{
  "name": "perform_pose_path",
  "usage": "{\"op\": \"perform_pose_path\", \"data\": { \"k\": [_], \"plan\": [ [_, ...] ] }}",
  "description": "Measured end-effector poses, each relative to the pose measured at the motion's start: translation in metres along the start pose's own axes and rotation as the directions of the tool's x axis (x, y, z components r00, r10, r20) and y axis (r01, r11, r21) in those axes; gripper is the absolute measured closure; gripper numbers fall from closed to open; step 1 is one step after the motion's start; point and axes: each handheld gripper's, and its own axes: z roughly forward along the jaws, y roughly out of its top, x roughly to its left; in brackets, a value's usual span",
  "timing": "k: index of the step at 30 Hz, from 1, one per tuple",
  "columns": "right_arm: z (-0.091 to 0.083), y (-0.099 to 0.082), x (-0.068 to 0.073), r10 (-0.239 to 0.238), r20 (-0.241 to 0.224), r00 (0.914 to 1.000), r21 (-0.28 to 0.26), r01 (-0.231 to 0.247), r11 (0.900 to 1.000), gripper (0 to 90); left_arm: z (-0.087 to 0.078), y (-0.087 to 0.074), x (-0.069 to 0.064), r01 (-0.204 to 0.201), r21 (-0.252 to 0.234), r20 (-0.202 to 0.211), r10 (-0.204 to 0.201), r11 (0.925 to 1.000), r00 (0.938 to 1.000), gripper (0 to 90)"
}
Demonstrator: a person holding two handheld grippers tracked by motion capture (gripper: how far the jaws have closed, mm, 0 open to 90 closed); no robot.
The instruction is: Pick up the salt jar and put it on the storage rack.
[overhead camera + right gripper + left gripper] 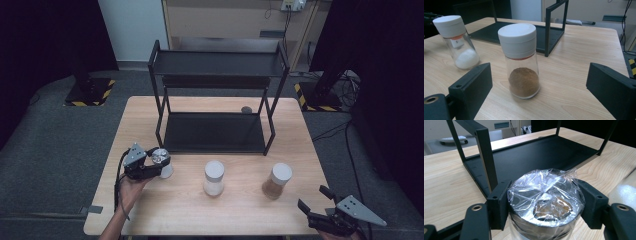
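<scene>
The jar (pixel 163 162) with the shiny silver lid stands near the left edge of the table (pixel 300 135). Crinkly clear wrap covers its lid, and something brownish shows through the top. The left gripper (pixel 152 162) pinches this jar, with one black pad pressed on each side of the lid. From the jar, the black rack (pixel 215 100) sits at about one o'clock, with two flat shelves. At three o'clock stands a glass shaker (pixel 214 178) with a white cap and white powder in the bottom. Farther along at three o'clock stands another white-capped shaker (pixel 277 180) with brown powder inside. The right gripper (pixel 316 200) hangs at the table's near right corner, jaws spread wide, holding nothing.
</scene>
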Motion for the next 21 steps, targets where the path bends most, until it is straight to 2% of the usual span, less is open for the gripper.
{"op": "perform_pose_path", "data": {
  "k": [21],
  "plan": [
    [0.001, 0.0, -0.001, 0.015, -0.003, 0.9999, -0.001, -0.015, 0.9999, 5.3, 0.012, 0.031, -0.008, -0.048, -0.004, 0.029, 0.048, 0.9989, 0.9984, 33.5]
  ]
}}
